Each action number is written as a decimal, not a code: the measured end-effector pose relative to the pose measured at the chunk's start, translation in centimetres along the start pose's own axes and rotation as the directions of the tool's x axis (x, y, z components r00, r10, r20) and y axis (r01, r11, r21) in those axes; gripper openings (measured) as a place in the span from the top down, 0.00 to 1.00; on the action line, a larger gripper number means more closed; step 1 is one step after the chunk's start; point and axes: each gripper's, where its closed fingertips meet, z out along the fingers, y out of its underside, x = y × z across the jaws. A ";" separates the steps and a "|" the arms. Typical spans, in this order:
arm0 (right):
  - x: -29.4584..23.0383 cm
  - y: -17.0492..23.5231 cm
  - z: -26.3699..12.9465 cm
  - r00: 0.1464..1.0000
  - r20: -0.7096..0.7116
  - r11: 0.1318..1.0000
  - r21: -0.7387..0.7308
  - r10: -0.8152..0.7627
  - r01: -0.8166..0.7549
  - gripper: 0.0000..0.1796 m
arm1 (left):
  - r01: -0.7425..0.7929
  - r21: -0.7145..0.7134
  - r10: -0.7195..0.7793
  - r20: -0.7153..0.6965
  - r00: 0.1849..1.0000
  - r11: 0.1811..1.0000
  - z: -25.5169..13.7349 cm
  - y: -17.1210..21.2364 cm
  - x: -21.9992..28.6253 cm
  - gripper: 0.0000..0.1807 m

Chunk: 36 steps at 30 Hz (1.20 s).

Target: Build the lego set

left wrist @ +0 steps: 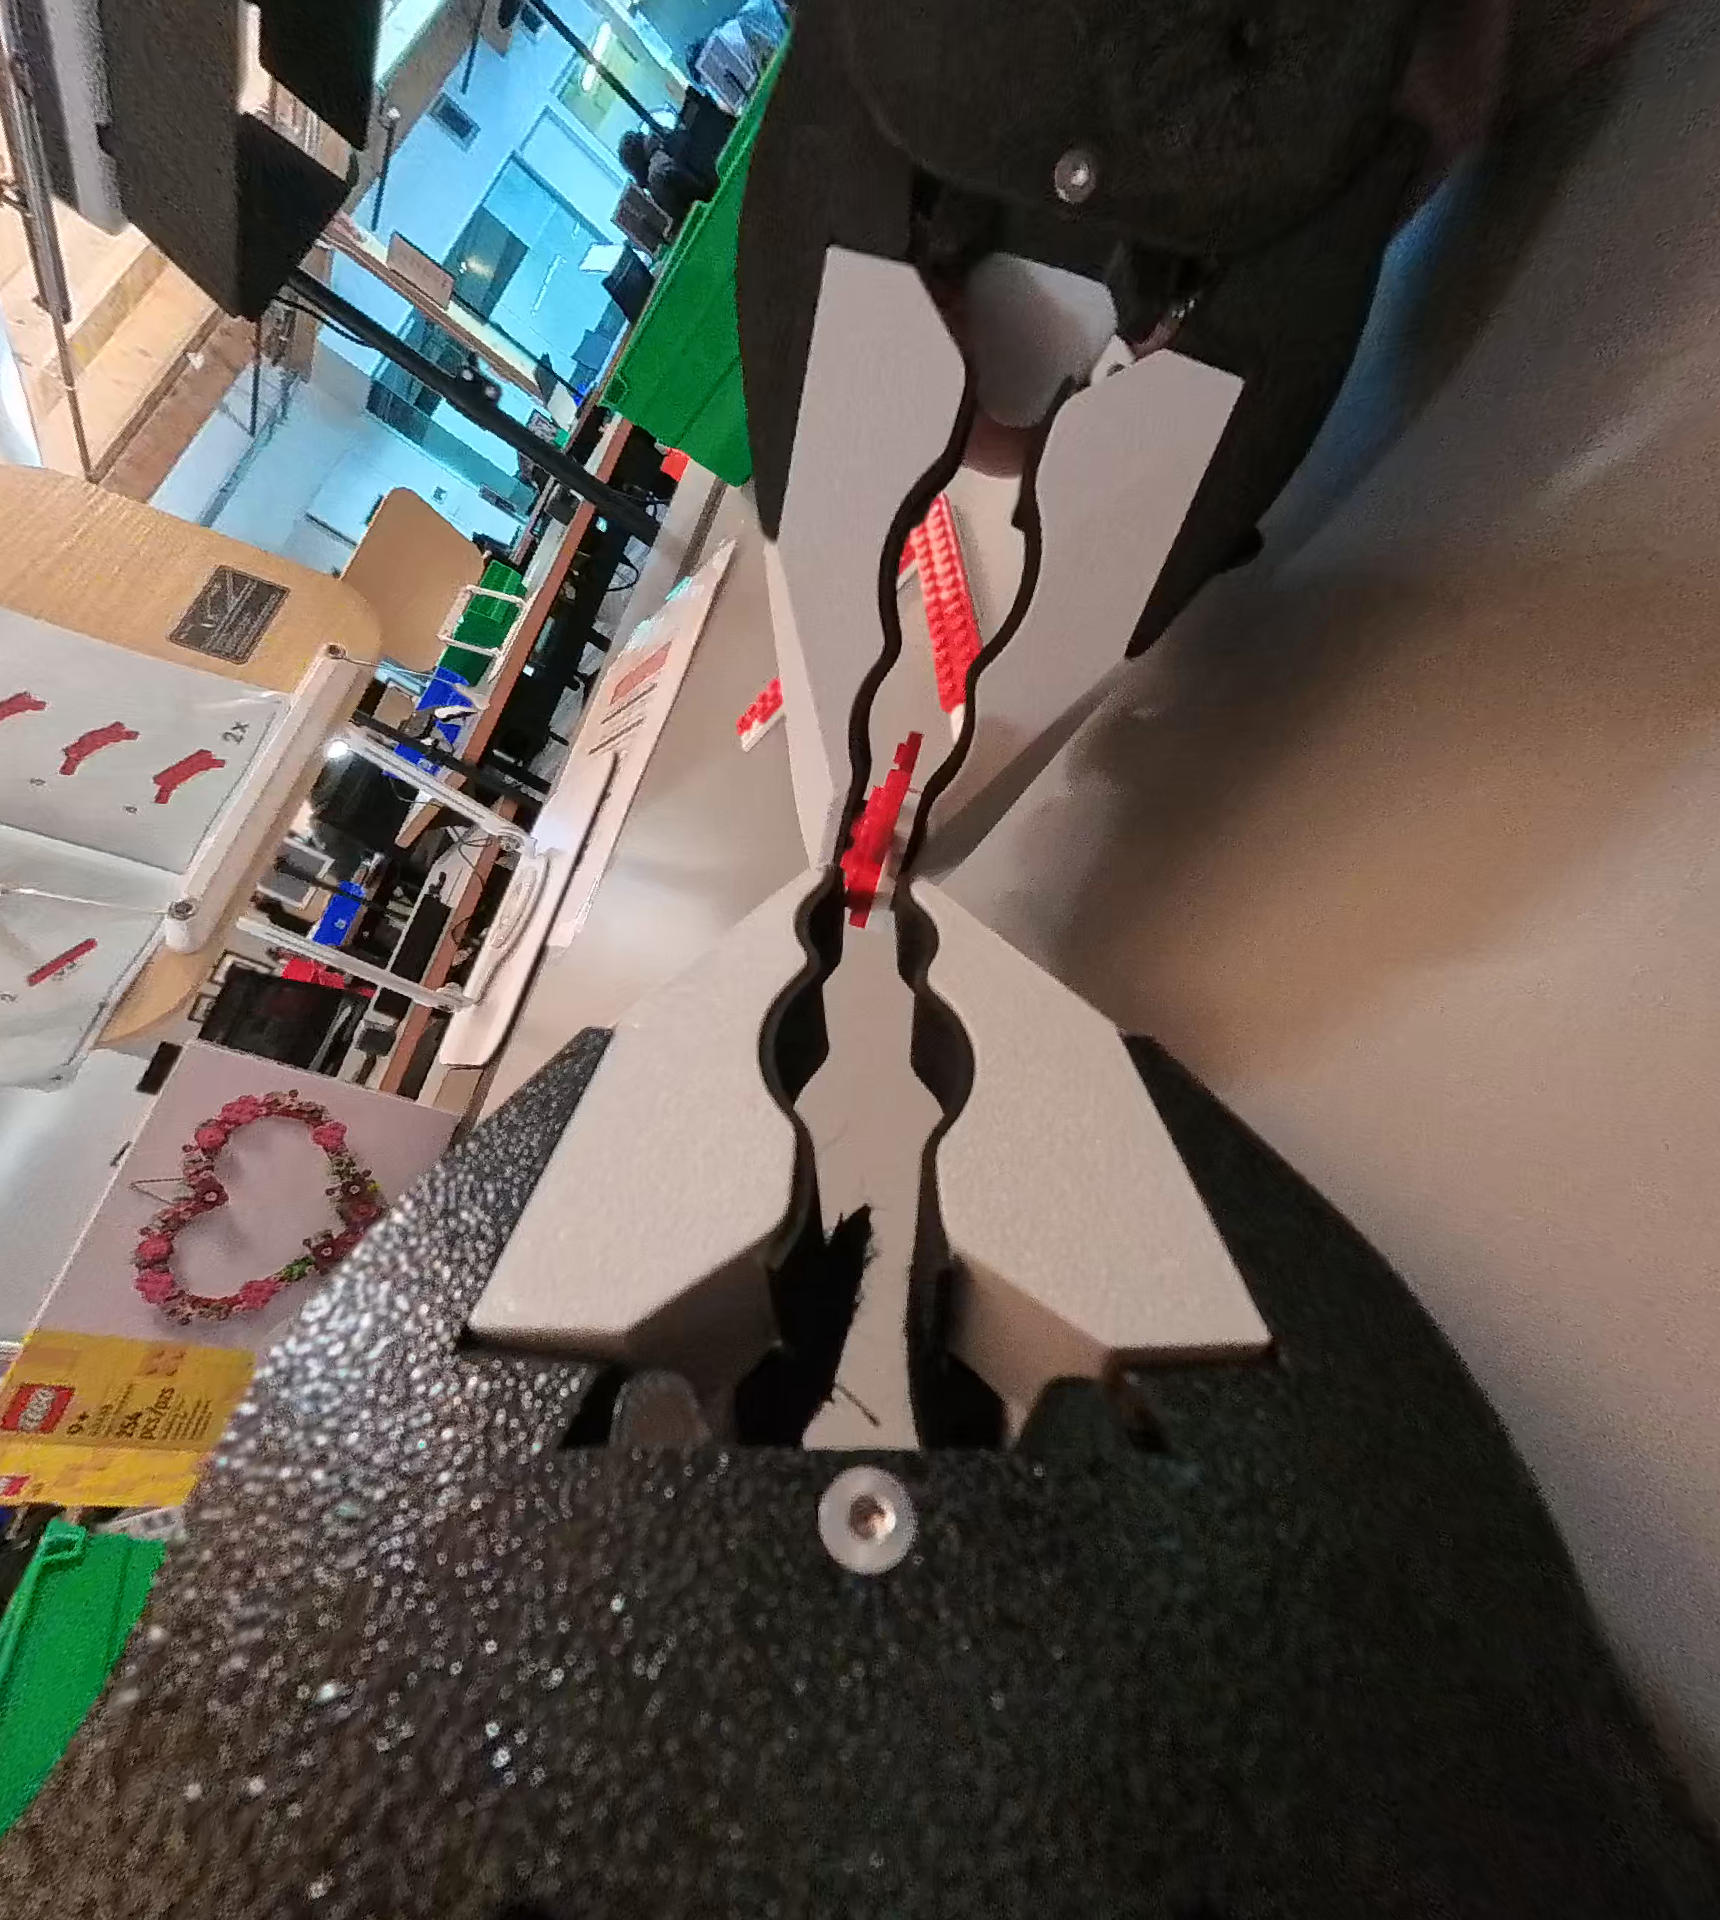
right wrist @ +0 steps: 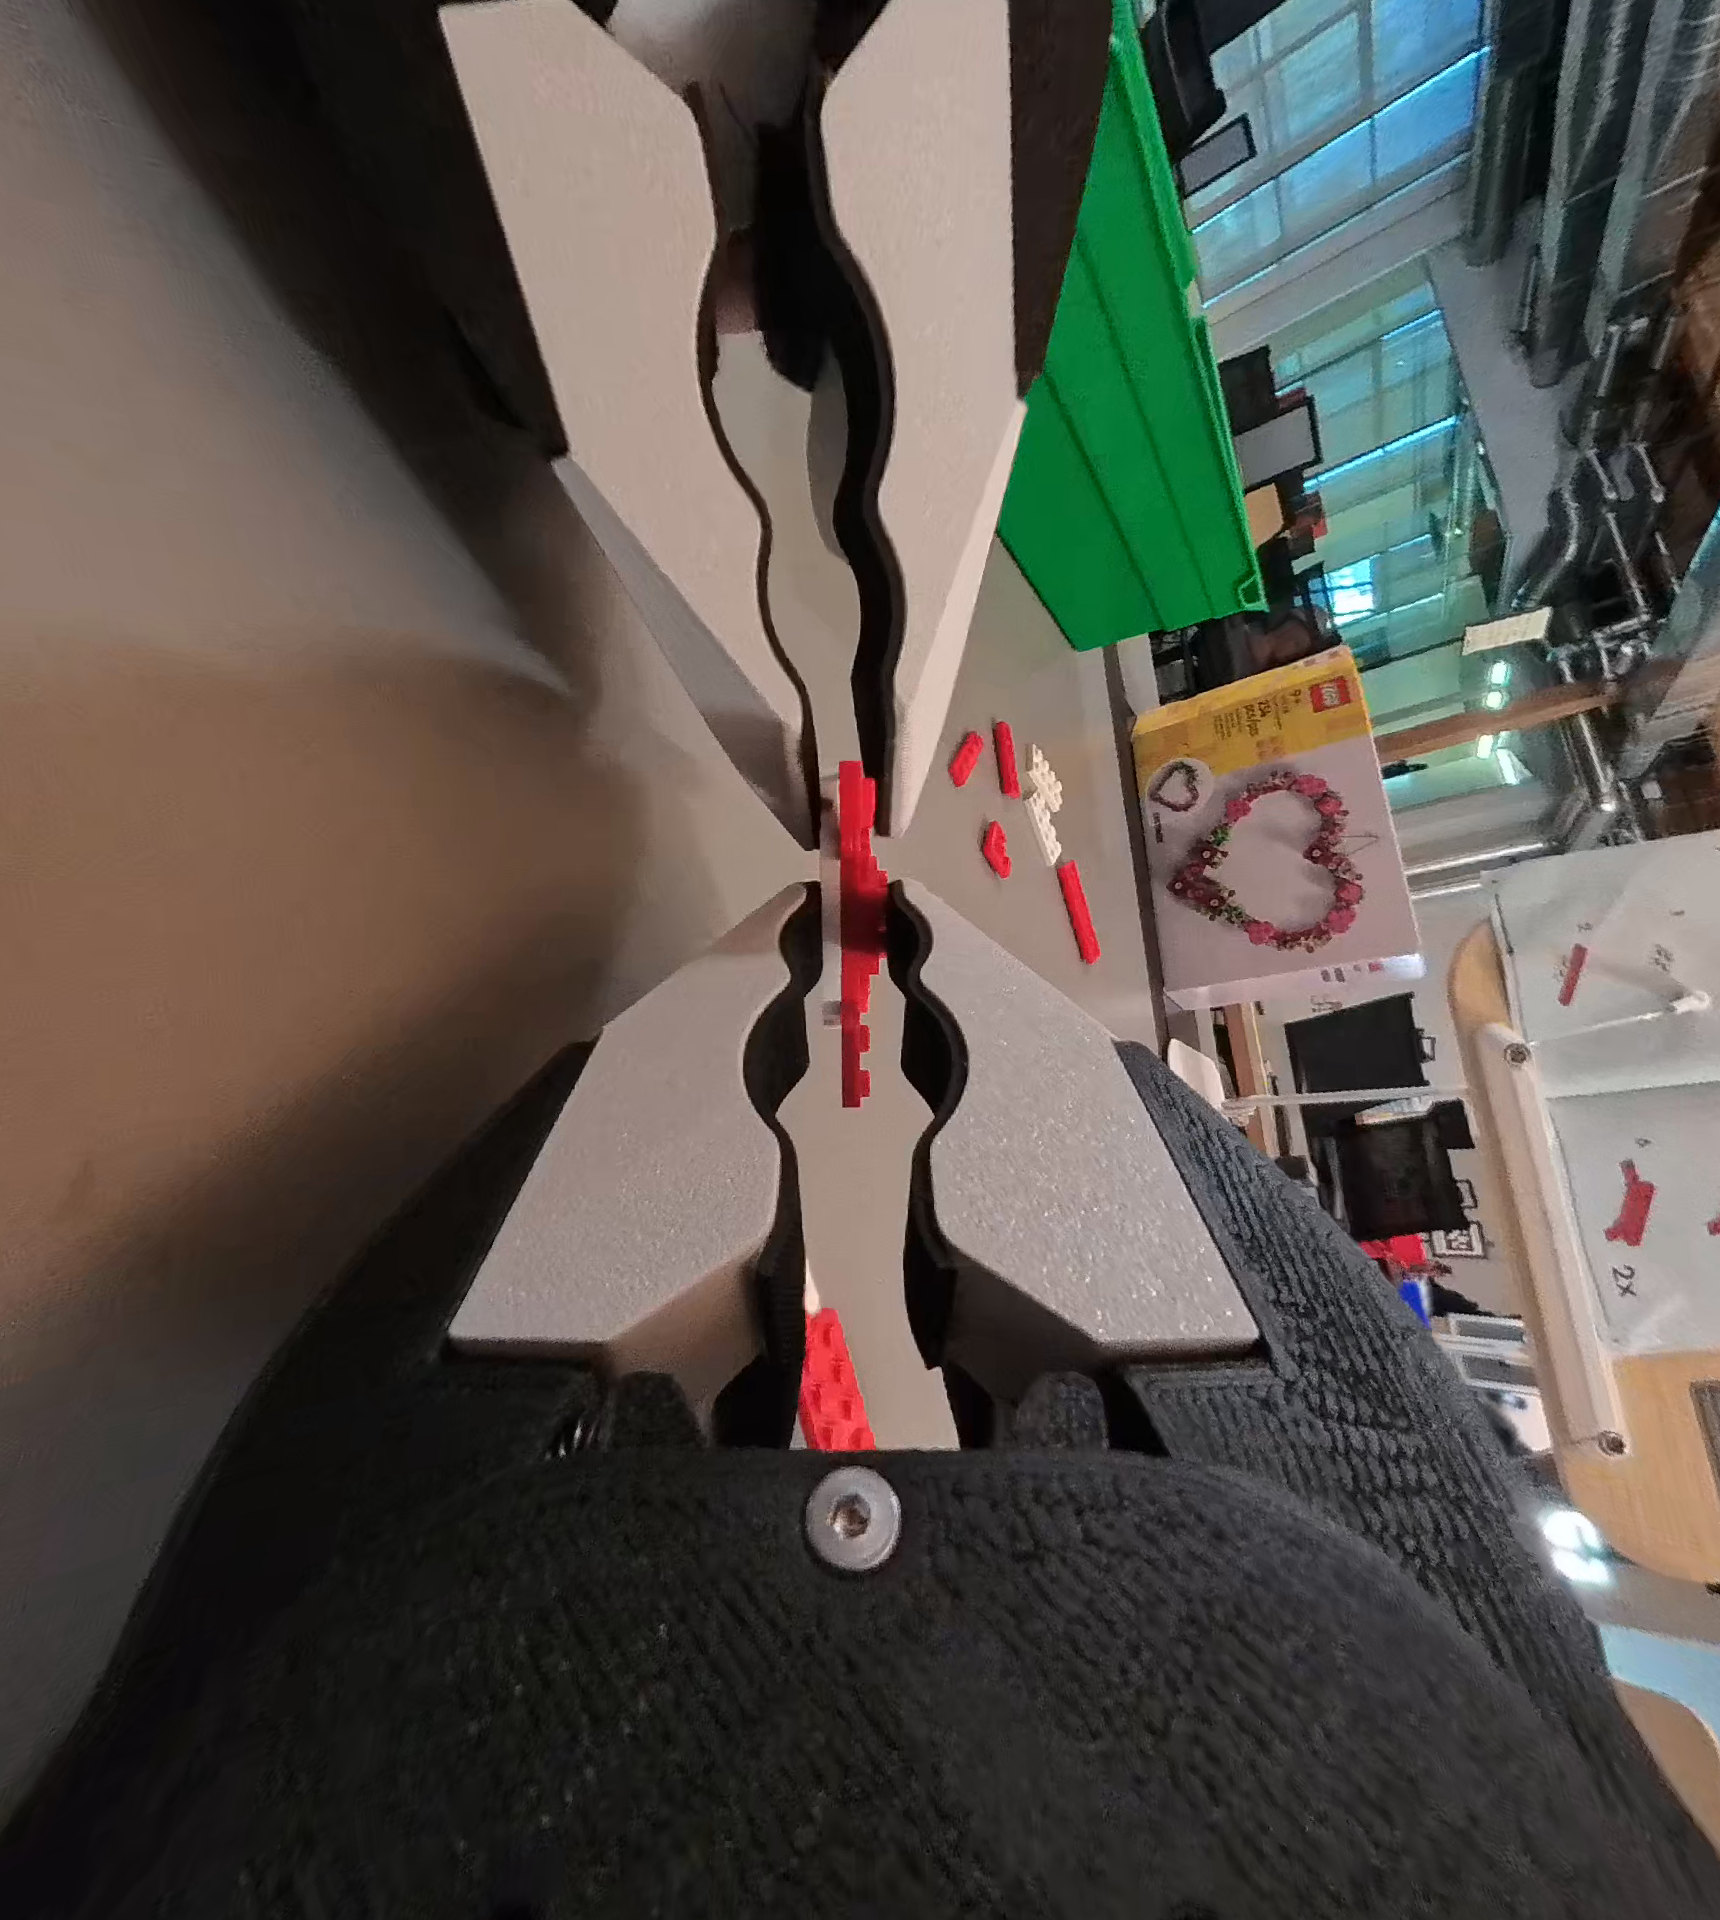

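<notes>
The left gripper [left wrist: 861, 888] and the right gripper [right wrist: 851, 899] are seen tip to tip, each facing the other, with a small red lego assembly [right wrist: 858, 914] pinched between their grey fingers. In the left wrist view the assembly [left wrist: 877, 831] is gripped at the narrow gap between the fingertips, and the opposing right gripper [left wrist: 897, 821] is clamped on its far end. In the right wrist view the stepped red piece is held between the near fingertips and reaches into the tips of the left gripper [right wrist: 851, 805] beyond. Both tools are therefore clenched on the same red assembly, which is held above the pale table [right wrist: 1043, 665].

On the table, loose red pieces [right wrist: 1079, 912] and a small white piece [right wrist: 1043, 805] are scattered to the right of the grippers in the right wrist view. Another red studded piece [right wrist: 835, 1382] is visible low between the right gripper's fingers. A long red studded strip [left wrist: 944, 603] is seen through the far gripper's fingers in the left wrist view.

The set's box [right wrist: 1271, 831], printed with a heart-shaped flower wreath, is stood near the loose pieces. An open instruction booklet [left wrist: 77, 748] is propped on a wooden stand [left wrist: 87, 561]. A green bin [right wrist: 1126, 416] is placed at the far side of the table.
</notes>
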 end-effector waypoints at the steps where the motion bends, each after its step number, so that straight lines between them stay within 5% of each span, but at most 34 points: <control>1: 0.1 -0.1 0.0 1.000 -0.006 1.000 0.005 0.013 -0.013 0.95 | 0.019 0.004 -0.019 0.005 1.000 1.000 -0.1 0.0 -0.2 0.96; 7: 1.3 -0.7 0.9 0.993 -0.026 0.993 0.026 0.117 -0.116 0.95 | 0.134 0.012 -0.134 0.057 0.989 0.991 -0.7 0.4 -1.7 0.95; 15: 3.1 2.5 3.5 0.998 -0.067 0.988 -0.151 0.018 -0.028 0.95 | 0.318 -0.088 -0.302 0.159 0.940 0.944 -1.8 4.0 -4.3 0.87; 21: 2.8 4.7 5.6 0.991 0.022 0.939 -0.318 -0.133 0.133 0.94 | 0.352 -0.131 -0.288 0.353 0.890 0.927 -2.9 6.2 -7.2 0.91; 27: 3.9 4.0 5.7 0.971 -0.070 0.927 -0.318 -0.230 0.197 0.94 | 0.479 -0.025 -0.471 0.139 0.871 0.878 -1.8 3.6 -4.9 0.82; 36: 7.4 -0.1 3.6 0.793 -0.404 0.889 -0.249 -0.456 0.384 0.95 | 0.811 0.135 -0.820 0.027 0.572 0.570 -1.8 2.0 -6.7 0.75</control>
